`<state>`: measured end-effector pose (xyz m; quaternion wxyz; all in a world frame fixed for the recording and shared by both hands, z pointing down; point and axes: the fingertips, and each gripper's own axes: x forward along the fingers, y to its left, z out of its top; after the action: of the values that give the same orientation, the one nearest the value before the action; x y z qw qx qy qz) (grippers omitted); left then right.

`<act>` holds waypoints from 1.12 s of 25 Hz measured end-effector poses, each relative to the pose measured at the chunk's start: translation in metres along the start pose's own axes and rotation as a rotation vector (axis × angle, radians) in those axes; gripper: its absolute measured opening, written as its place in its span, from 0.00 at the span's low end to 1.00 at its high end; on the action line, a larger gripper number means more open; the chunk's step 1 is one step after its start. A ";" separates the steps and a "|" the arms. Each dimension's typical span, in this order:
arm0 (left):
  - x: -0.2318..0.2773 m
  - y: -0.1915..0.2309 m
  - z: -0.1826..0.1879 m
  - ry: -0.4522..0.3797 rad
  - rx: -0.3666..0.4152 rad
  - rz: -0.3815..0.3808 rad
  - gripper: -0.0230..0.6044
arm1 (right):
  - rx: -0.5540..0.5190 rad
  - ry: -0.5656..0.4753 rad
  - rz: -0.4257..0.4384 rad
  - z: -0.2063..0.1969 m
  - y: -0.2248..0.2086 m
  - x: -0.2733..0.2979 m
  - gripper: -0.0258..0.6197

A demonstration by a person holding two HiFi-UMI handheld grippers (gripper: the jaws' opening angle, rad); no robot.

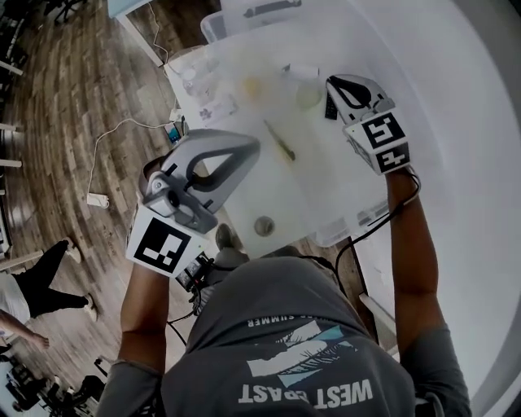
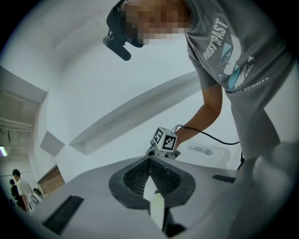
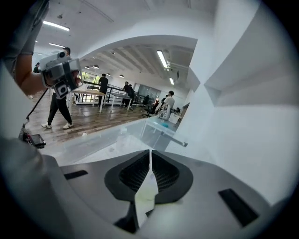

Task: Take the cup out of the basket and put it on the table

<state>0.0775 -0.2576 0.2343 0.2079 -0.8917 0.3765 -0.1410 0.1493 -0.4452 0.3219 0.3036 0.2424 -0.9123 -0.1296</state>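
The left gripper (image 1: 249,147) is over the near left corner of the tabletop (image 1: 326,179) and tilted upward, so its own view shows the ceiling and the person's shirt. Its jaws are closed tip to tip with nothing between them. The right gripper (image 1: 342,86) is over the far right part of the tabletop. Its jaws are also pressed together and empty.

Glare washes out most of the white tabletop. A pale round shape near the far edge, just left of the right gripper's tip, may be the cup (image 1: 308,96). I cannot tell for sure, nor whether it sits in anything. A clear bin (image 1: 236,20) stands at the far edge, well apart from both grippers. A thin stick (image 1: 281,140) lies near the middle of the tabletop, between the two grippers. A small round thing (image 1: 264,226) lies by the near edge.
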 end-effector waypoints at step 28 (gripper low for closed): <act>-0.023 -0.001 -0.036 0.131 -0.107 0.069 0.05 | -0.056 0.557 0.302 -0.217 0.044 0.160 0.18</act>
<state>0.0473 -0.2497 0.2638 0.1397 -0.8769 0.4269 -0.1714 0.1556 -0.5109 0.5874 0.5641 0.1219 -0.8158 -0.0368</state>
